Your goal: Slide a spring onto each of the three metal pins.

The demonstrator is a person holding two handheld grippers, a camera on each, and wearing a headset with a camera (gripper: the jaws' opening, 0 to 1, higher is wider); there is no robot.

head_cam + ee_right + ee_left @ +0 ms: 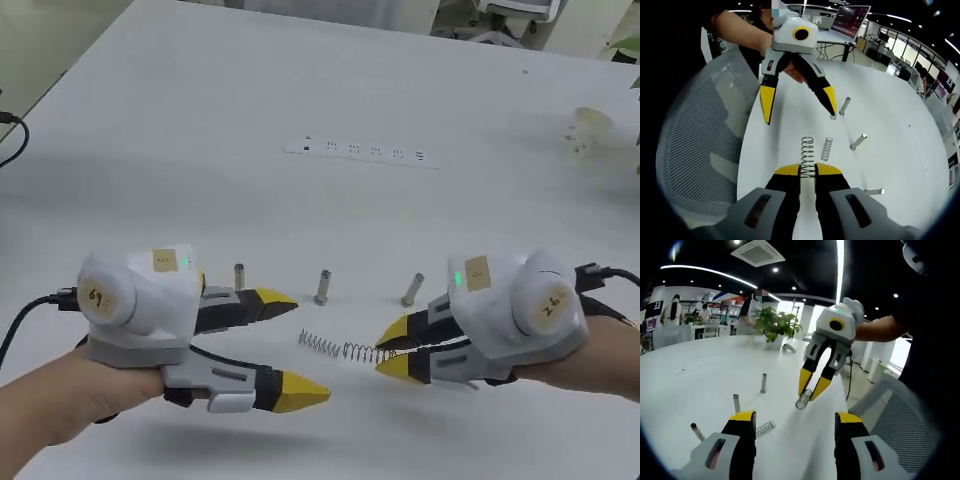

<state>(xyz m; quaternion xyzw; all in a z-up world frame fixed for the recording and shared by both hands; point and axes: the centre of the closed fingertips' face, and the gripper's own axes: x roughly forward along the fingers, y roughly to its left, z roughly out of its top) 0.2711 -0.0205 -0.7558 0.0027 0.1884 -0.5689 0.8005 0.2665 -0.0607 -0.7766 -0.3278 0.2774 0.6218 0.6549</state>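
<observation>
Right gripper view: the right gripper [807, 170] pinches a spring [807, 152], its jaws almost closed. Beyond this spring the left gripper [799, 116] is wide open and empty. Beside the spring lies a second spring [826, 148]. Three metal pins [323, 286] stand behind it on the white table [200, 150], and a power strip [362, 151] lies farther.

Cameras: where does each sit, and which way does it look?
Head view: on the person's head, looking forward and down at the table; left hand and right hand show, holding the left gripper and right gripper.
Left gripper view: rides the left gripper, looking along its open jaws at the right gripper and its spring; an arm shows.
Right gripper view: rides the right gripper, looking along its jaws, shut on the spring, toward the left gripper; the left hand shows.
Shared: both gripper views show the three pins.
</observation>
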